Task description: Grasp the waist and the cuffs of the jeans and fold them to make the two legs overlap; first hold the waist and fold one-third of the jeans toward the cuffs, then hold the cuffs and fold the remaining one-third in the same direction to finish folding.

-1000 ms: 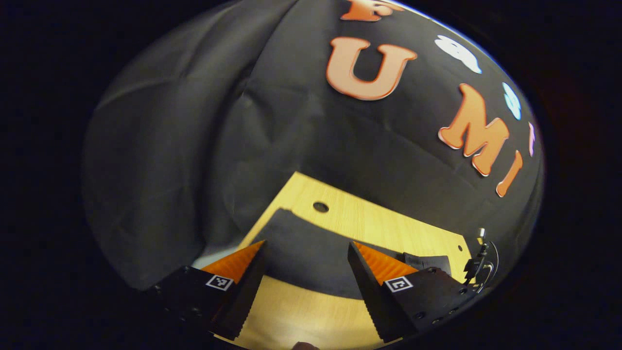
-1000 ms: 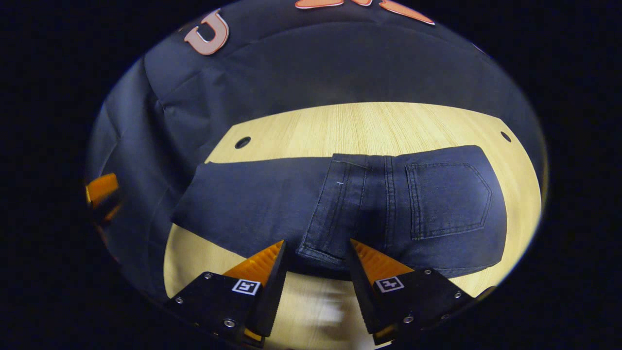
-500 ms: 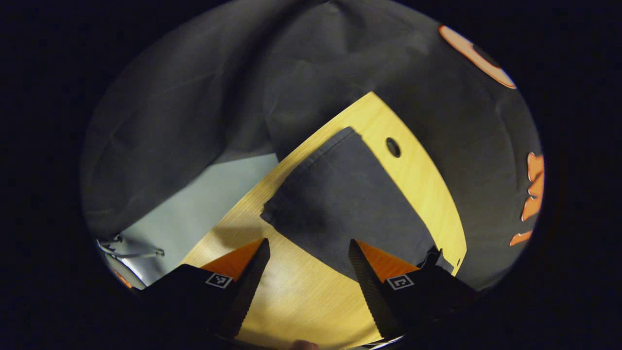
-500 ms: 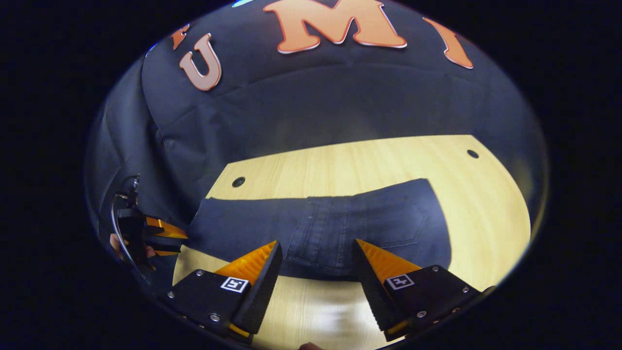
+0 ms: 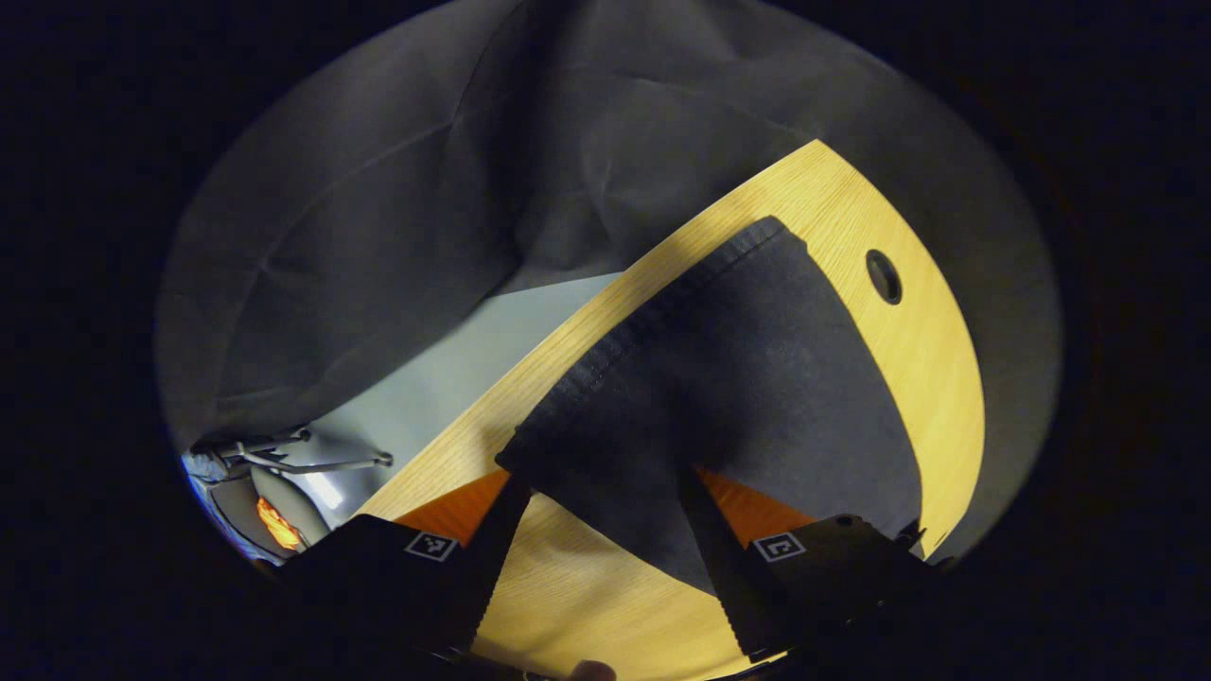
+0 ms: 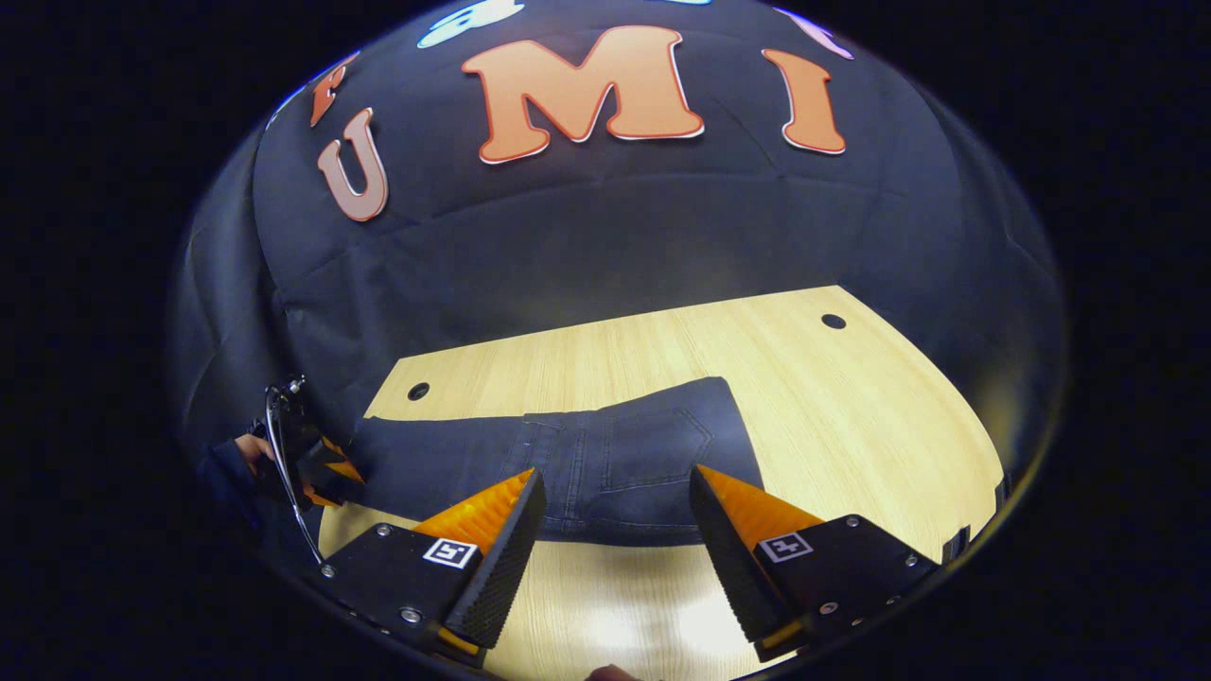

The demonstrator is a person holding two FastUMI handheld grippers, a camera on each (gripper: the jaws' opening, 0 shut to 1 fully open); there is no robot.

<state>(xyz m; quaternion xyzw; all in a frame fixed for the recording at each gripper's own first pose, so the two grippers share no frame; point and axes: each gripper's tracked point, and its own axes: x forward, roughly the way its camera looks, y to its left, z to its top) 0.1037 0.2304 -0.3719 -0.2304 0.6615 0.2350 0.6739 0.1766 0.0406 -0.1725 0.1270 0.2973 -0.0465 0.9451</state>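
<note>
Risking a single-layer pinch at the cuffs (image 5: pixel 605 378): left gripper (image 5: pixel 602 515) wide open astride the jeans (image 6: pixel 605 454) on the table (image 6: pixel 851 416) (waist already folded); right gripper (image 6: pixel 613 515) open, near edge.

Dim booth lighting is leaving both views murky. Light from above is glaring off the desk (image 6: pixel 662 615) near the right claw (image 6: pixel 615 515). The jeans (image 5: pixel 738 378) are reading as near-black, their detail lost. Fisheye bending is curving the desk edges.
</note>
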